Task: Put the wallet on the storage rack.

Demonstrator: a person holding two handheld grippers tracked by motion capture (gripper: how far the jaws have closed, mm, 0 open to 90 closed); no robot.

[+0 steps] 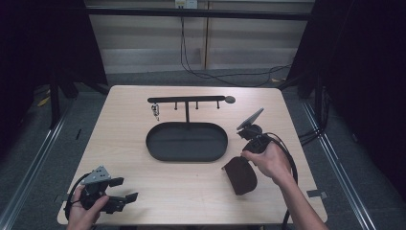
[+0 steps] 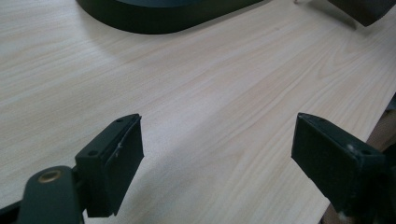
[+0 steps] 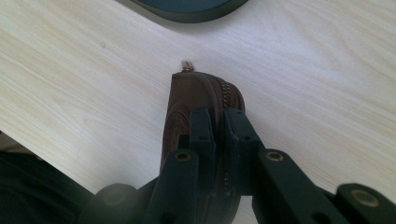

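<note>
A brown zipped pouch [image 1: 241,175] hangs tilted just above the table's right front, edge-on to the right gripper view, where its zip [image 3: 229,91] and small pull show at the far end of the pouch [image 3: 184,98]. My right gripper [image 1: 245,159] is shut on the pouch, its black jaws [image 3: 218,121] pinching the near end. At the front left corner my left gripper [image 1: 125,189] rests low over the wood, its jaws [image 2: 217,149] open with nothing between them.
A black oval tray [image 1: 153,146] sits mid-table, with a black hook rack [image 1: 186,99] rising behind it and a small key ring [image 1: 155,111] hanging at its left. The tray's rim [image 2: 154,23] lies ahead of the left gripper. Bare wood lies between the grippers.
</note>
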